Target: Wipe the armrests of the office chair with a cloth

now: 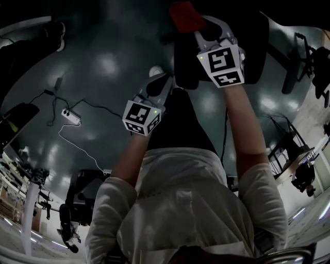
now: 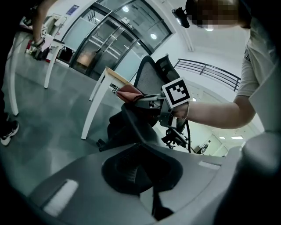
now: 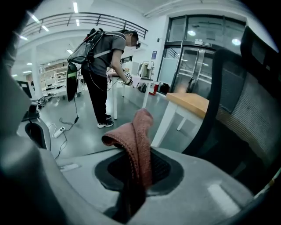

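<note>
Currently my right gripper [image 3: 134,193] has its jaws closed tight on the cloth [image 3: 137,140]. The reddish fabric is pinched at its lower end, rises out of the jaws toward 12 o'clock and flops over at the top toward 10 o'clock. In the head view the same cloth [image 1: 184,14] sticks out past the right gripper [image 1: 202,32] at about 11 o'clock, over the dark office chair [image 1: 184,64]. In the right gripper view the chair's mesh back fills the 3 o'clock side.

My left gripper [image 2: 153,206] shows its jaws drawn together, and I see nothing between them. It sits lower in the head view [image 1: 164,82], at 7 o'clock from the right one. From its own view the cloth [image 2: 128,93] lies well ahead at 12 o'clock, against a dark curved part of the chair [image 2: 131,123].
</note>
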Action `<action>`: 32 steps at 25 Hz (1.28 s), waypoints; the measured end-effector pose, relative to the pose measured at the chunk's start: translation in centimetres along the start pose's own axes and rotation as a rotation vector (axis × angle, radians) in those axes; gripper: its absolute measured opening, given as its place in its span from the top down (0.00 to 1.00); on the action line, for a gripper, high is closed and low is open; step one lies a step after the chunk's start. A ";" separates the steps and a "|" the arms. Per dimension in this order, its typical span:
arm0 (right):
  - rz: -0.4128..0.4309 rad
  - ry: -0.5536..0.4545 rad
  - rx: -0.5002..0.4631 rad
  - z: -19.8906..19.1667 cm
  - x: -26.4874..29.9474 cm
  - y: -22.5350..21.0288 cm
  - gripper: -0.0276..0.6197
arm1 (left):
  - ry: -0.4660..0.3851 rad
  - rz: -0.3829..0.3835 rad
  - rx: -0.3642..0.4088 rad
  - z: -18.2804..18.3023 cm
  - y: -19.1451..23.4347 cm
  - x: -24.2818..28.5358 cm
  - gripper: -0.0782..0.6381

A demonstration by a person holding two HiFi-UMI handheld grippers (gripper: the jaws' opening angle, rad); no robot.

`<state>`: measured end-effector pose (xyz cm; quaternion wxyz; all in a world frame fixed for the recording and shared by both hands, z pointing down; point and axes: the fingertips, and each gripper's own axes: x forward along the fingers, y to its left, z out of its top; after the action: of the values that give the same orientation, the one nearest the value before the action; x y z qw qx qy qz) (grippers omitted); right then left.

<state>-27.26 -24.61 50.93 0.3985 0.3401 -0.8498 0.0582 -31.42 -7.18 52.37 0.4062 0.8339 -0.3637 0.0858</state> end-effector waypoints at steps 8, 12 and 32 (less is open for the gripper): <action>0.089 -0.005 0.024 -0.8 -1.5 3.9 0.88 | -0.006 -0.008 0.001 -1.2 -1.4 0.2 0.87; 0.138 -0.009 0.063 -1.3 -2.8 5.6 0.88 | -0.012 0.006 0.011 -1.8 -1.9 -0.2 0.87; 0.360 -0.039 0.333 -6.8 -12.1 16.3 0.88 | -0.049 0.109 -0.035 -5.6 -2.8 -1.6 0.87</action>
<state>-27.61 -3.25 49.69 0.3036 0.2454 -0.8830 0.2608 -29.79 -1.02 53.61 0.4063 0.8075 -0.4198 0.0812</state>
